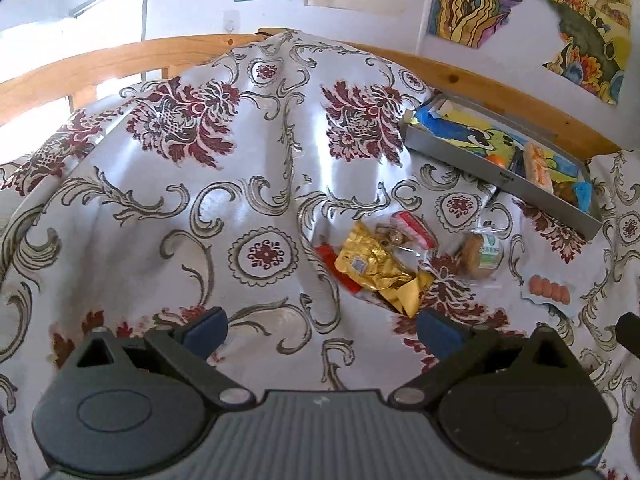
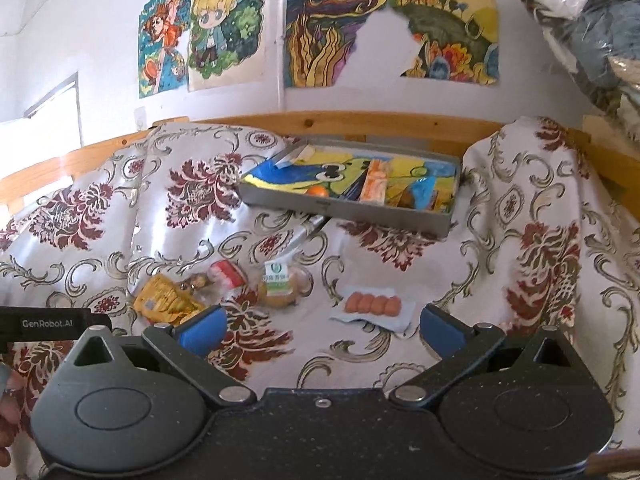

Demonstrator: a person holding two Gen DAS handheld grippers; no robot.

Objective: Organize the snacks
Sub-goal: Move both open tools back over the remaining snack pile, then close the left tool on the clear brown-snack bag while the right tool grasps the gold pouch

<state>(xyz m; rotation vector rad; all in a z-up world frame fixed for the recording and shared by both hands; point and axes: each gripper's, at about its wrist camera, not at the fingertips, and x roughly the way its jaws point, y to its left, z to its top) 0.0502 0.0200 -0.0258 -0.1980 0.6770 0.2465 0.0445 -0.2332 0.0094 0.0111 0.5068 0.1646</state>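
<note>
Loose snacks lie on a white cloth with dark red flowers. A crumpled gold packet [image 1: 370, 264] [image 2: 164, 300] sits beside a red-and-white wrapped sweet [image 1: 414, 229] [image 2: 228, 273] and a round biscuit in a clear wrapper [image 1: 480, 256] [image 2: 282, 286]. A pack of small sausages [image 1: 549, 289] [image 2: 372, 304] lies to the right. A grey tray [image 1: 500, 176] [image 2: 340, 210] at the back holds a few snacks on a colourful liner. My left gripper [image 1: 322, 330] is open, just short of the gold packet. Also open, my right gripper [image 2: 322, 330] hovers just before the sausages.
A wooden rail [image 2: 320, 120] runs behind the cloth, with drawings [image 2: 332, 24] taped to the white wall above it. The cloth rises in folds at left and right. Bagged bundles [image 2: 592, 20] are stacked at the upper right. A person's hand [image 2: 8, 412] shows at the left edge.
</note>
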